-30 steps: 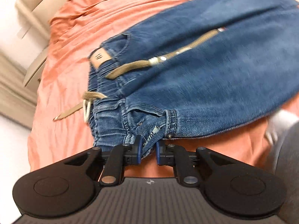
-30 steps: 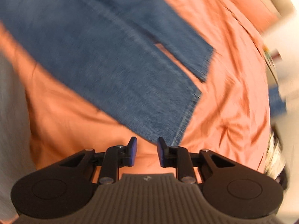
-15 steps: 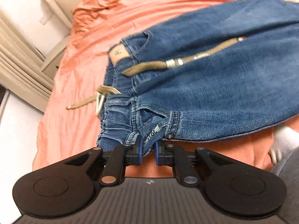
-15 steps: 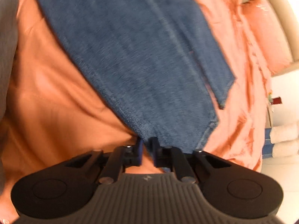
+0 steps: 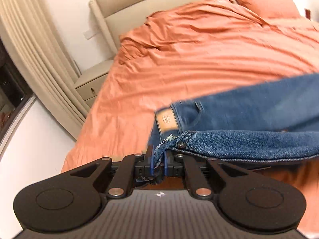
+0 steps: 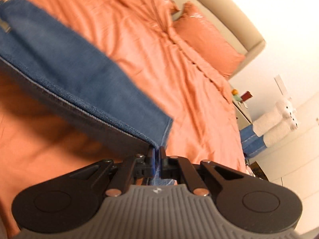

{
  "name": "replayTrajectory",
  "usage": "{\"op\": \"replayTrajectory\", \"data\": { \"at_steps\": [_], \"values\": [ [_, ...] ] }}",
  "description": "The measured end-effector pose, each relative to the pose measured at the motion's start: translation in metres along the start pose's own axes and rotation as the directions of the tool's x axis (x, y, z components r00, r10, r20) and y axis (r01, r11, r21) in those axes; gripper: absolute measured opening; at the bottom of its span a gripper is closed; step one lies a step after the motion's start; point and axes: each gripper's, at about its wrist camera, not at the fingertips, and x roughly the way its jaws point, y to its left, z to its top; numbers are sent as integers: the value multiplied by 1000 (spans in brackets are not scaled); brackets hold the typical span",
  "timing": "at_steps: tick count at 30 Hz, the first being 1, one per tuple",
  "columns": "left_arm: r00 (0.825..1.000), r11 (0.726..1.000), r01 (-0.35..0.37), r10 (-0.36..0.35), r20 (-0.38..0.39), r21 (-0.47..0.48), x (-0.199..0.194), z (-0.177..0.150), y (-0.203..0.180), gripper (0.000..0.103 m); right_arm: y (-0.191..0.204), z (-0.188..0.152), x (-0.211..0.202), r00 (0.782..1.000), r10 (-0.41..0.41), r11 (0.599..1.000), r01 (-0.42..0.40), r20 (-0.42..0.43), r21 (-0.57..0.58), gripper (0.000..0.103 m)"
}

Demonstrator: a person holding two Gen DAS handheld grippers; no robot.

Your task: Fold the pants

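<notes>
Both grippers clamped on jeans, denim lifted off bed

Now the left black two-finger gripper (image 5: 158, 158) is pinched tight on the waistband corner of the blue denim jeans (image 5: 249, 119), with the fabric bunched between its blue-lined pads (image 5: 152, 160). Tan leather patch (image 5: 166, 120) on the waistband sits just beyond the fingers, blurred. Waist end hangs raised above the wrinkled orange bedsheet (image 5: 199, 59), near the sheet's left edge in the left wrist view.

Right black two-finger gripper (image 6: 157, 155) is closed hard on the hem corner of the jeans (image 6: 79, 75); the leg stretches away up-left, off the bedsheet (image 6: 159, 49), with shadow on the sheet below it.

Orange pillow (image 6: 207, 39) lies at the head end against the beige padded headboard (image 5: 159, 6). Beige nightstand (image 5: 91, 83) stands beside the bed's far left corner, and cream pleated curtains (image 5: 35, 49) hang beside it.
</notes>
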Motion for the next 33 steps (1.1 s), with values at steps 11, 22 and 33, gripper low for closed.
{"op": "replayTrajectory", "data": {
  "at_steps": [11, 22, 33],
  "values": [
    [997, 997, -60, 61, -43, 44, 88, 76, -21, 10, -26, 89, 110, 997, -54, 996, 59, -58, 74, 0],
    [979, 980, -67, 101, -178, 190, 228, 91, -79, 11, 10, 125, 279, 975, -30, 999, 25, -218, -23, 0],
    [965, 955, -85, 150, -217, 283, 272, 81, -102, 19, 37, 113, 334, 962, 15, 1000, -22, -271, -22, 0]
  ]
}}
